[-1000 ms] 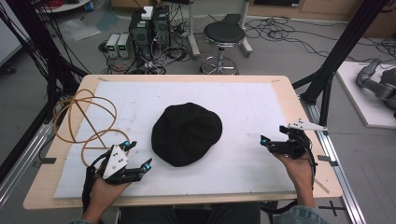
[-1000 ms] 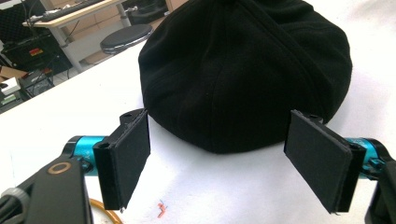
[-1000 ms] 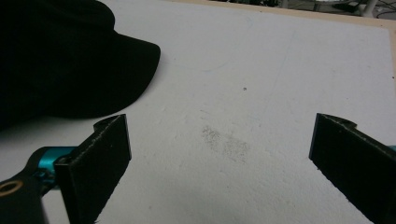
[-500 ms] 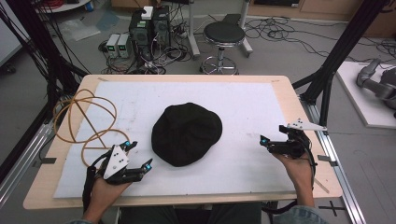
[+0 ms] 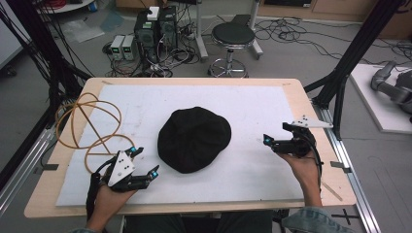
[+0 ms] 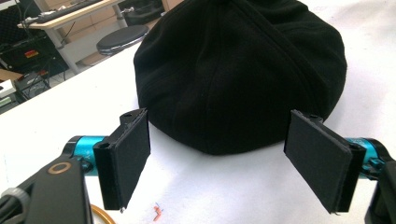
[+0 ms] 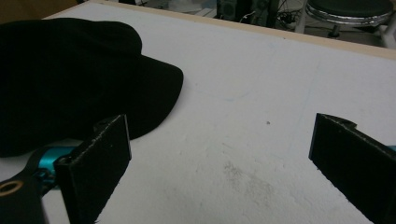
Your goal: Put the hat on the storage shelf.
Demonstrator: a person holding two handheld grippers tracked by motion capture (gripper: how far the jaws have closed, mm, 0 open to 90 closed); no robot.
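While the black cap lies flat in the middle of the white mat, neither gripper has touched it, so I'd judge this the approach before a first grasp. The left gripper waits at the cap's seven o'clock, jaws spread wide and empty, the cap's rim just ahead of its pads. The right gripper sits at the cap's three o'clock, well apart from it, jaws likewise spread and holding nothing. Next, I'd expect the left one must ease forward and close on the rim. Compared with a second ago, nothing has shifted: hands, cap and the coiled cord at nine o'clock match.
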